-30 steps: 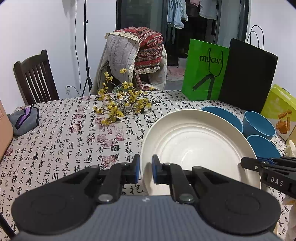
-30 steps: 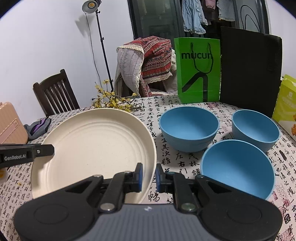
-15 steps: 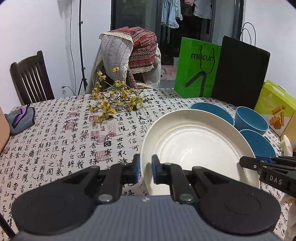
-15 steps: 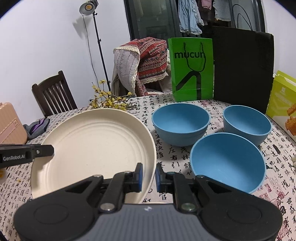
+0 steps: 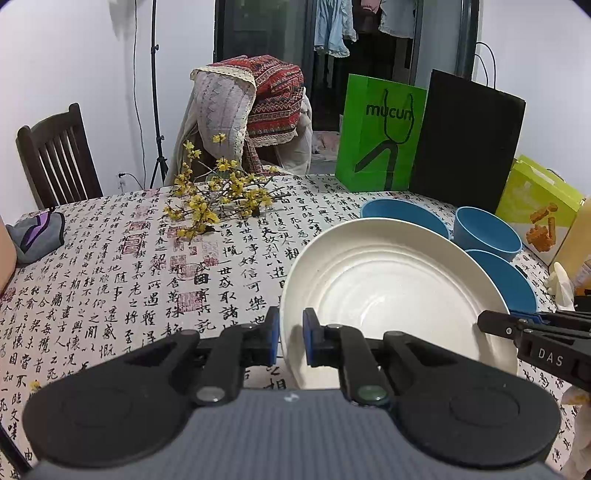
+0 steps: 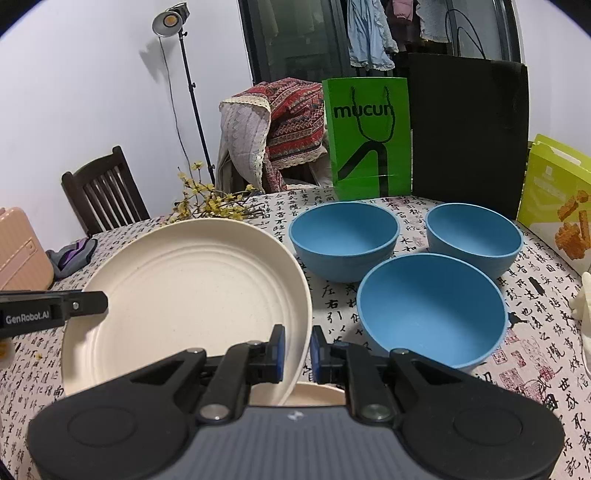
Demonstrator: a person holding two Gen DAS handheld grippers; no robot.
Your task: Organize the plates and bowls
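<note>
**Mei:** Cream plate [image 5: 391, 295], one gripper on each side of it. Both tools point forward and slope down toward the table, with the plate tilted up between them.

**Jun:** And what is underneath?

**Mei:** Tablecloth [image 5: 147, 288] printed with black calligraphy and red seals. A yellow flowering branch [image 5: 218, 199] lies at the far middle, a wooden chair [image 5: 55, 155] stands far left, and a green bag [image 6: 367, 136] and black bag [image 6: 467, 133] stand upright at the far right edge. A lamp on a stand [image 6: 171, 16] rises against the white wall.

**Jun:** The bowls?

**Mei:** Three blue bowls [image 6: 430, 308] sit in a cluster just right of the plate, all upright.

**Jun:** The jaws?

**Mei:** The left gripper [image 5: 290, 338] is nearly closed, pinching the plate's left rim between its blue pads. The right gripper [image 6: 297, 350] pinches the right rim the same way. Beneath the plate's near edge, a second cream rim [image 6: 317, 393] shows.
</note>
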